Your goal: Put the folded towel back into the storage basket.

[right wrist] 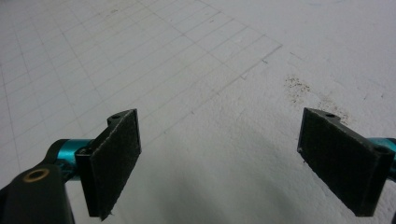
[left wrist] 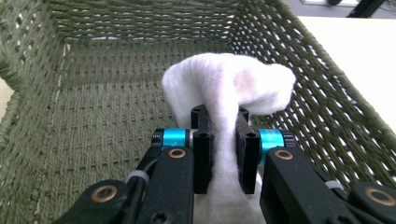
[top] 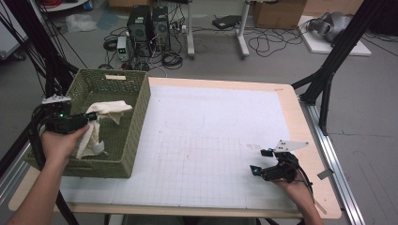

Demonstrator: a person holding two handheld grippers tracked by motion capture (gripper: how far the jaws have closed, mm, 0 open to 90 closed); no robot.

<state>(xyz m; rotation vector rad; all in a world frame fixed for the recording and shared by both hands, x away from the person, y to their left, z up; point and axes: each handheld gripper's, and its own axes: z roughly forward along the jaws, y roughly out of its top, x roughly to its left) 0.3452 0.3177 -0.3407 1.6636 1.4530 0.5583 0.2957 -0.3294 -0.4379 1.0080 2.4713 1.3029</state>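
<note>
left gripper (top: 89, 117) is clamped tight on a white cloth (top: 101, 123), jaws pinching a bunched fold, and holds it over the inside of the green woven basket (top: 136, 117) at the table's left end. in the left gripper view the cloth (left wrist: 229, 88) flops over the pads (left wrist: 204, 154) and hangs down between them, basket wall (left wrist: 327, 107) close on one side, basket floor below. looks like the drop-into-basket step, cloth not let go yet. right gripper (top: 264, 161) rests low on the white grid mat (top: 211, 140) near the table's right front, jaws spread wide, nothing between them; right gripper view has both pads (right wrist: 116, 158) over bare mat (right wrist: 210, 70)

to do it well, i'd say: lower the cloth until most of it lies on the basket floor before opening, keep it toward the middle so no corner drapes over the rim, open fully and lift straight up so the fabric doesn't snag on the pads. tail end near the hand looks like it could catch the near wall. right hand can stay parked
</note>
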